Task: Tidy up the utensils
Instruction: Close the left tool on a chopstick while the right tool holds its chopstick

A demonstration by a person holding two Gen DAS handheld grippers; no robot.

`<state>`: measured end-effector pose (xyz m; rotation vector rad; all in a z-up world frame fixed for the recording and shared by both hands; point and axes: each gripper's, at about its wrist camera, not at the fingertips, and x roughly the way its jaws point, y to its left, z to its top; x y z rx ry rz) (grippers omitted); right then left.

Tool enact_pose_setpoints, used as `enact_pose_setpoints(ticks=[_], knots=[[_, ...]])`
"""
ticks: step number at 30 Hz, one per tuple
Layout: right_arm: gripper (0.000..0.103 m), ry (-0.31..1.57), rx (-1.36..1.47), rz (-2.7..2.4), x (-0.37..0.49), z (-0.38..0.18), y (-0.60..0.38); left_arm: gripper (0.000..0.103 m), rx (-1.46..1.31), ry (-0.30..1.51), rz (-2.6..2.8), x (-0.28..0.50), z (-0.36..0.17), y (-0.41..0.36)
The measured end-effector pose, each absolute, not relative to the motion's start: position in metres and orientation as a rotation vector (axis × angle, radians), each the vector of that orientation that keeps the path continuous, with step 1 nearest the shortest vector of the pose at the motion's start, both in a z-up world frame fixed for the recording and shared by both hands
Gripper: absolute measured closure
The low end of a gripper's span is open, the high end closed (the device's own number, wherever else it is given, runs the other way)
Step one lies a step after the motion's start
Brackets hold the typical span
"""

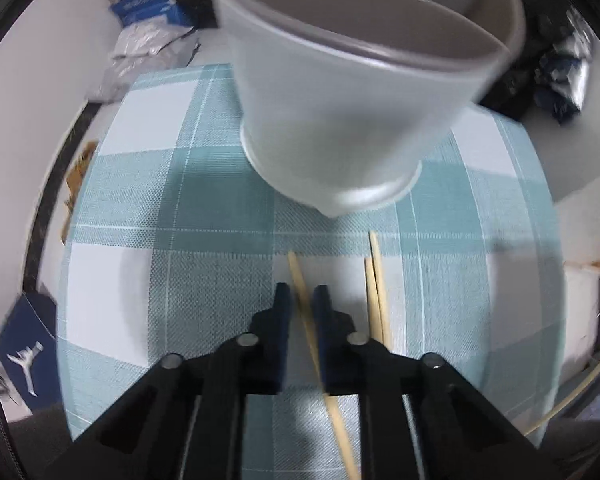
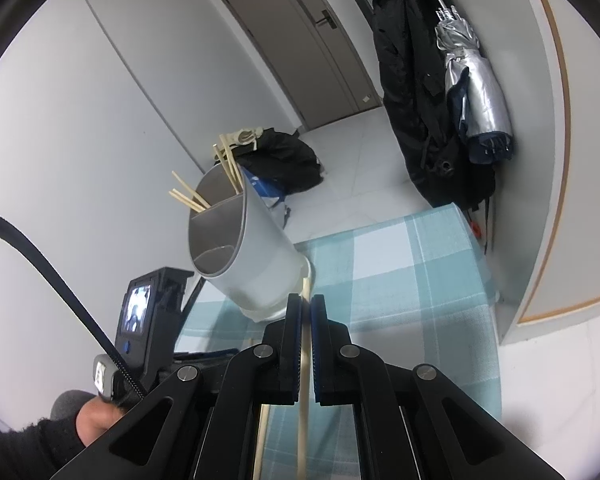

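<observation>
1. Nearest the left camera, the left gripper point(image 1: 302, 294) had its jaws drawn in on a single chopstick point(image 1: 306, 312) lying on the checked cloth point(image 1: 180, 208); the stick ran between the two pads, which looked pressed against it
2. Just beside that gripper, on its right in the left view, a pair of chopsticks point(image 1: 376, 292) lay loose on the cloth, untouched and side by side
3. The right gripper point(image 2: 306, 312) was clamped on another chopstick point(image 2: 305, 360), which ran up between its pads with the tip reaching toward the foot of the holder
4. At the lower left of the right view a hand point(image 2: 96, 420) in a dark sleeve held the other tool
5. Farther out stood the grey utensil holder point(image 2: 240, 252), on the cloth and divided inside; in the right view several chopsticks point(image 2: 228, 164) already leaned in its far compartment, while the near one looked empty
6. Beyond the table were a door point(image 2: 300, 48), a dark coat point(image 2: 412, 100) and a folded umbrella point(image 2: 472, 96) hanging on the wall
7. The step in hand seemed to be picking sticks off the cloth, one per gripper, with some already stowed and at least two left lying
8. Next, each stick would likely need lifting clear, tipping upright and lowering into the holder's mouth; a thin stick could swivel between the pads, and its tip could knock the rim
</observation>
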<state>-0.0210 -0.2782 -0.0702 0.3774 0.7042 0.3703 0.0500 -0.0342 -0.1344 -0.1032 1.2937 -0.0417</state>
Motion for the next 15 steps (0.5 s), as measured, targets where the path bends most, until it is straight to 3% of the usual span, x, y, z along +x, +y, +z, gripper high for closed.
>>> enact_pose_setpoints(ticks=[15], knots=[[0.099, 0.700, 0.343, 0.381, -0.016, -0.069, -0.269, 0.101, -0.282, 1.180, -0.135, 0.052, -0.116, -0.020]])
